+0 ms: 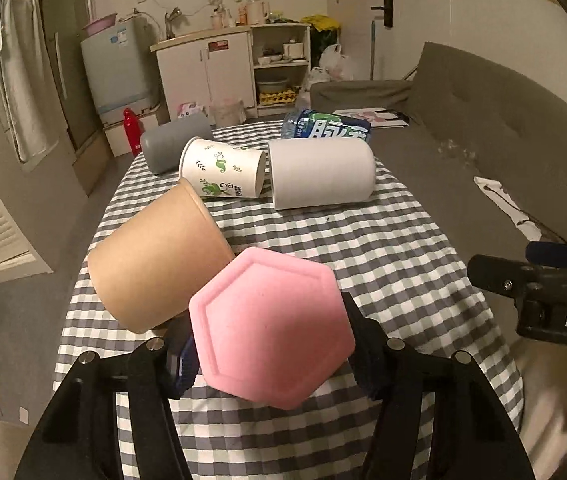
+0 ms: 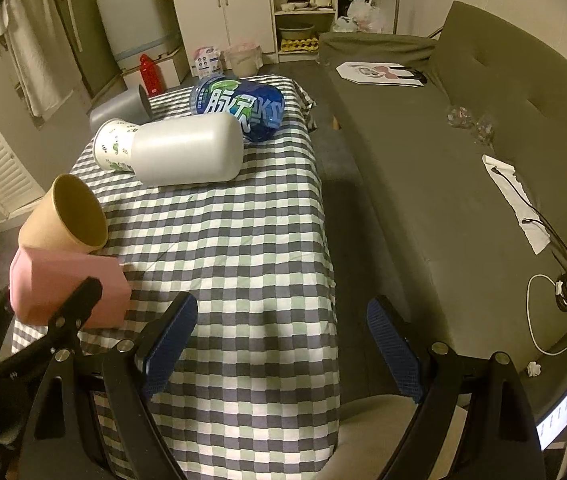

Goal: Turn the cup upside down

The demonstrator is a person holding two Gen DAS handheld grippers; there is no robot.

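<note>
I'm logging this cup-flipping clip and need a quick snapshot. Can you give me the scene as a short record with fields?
surface: checkered tablecloth
left hand-held gripper: shut on pink hexagonal cup, base facing the camera
right hand-held gripper: open, holding nothing
brown paper cup: on its side, touching the pink cup
lying further back: patterned paper cup, white cup, grey cup, blue bottle

"DAS" (cut off by the frame edge) reads on the right tool; the bottle label's large characters are unclear.
</note>
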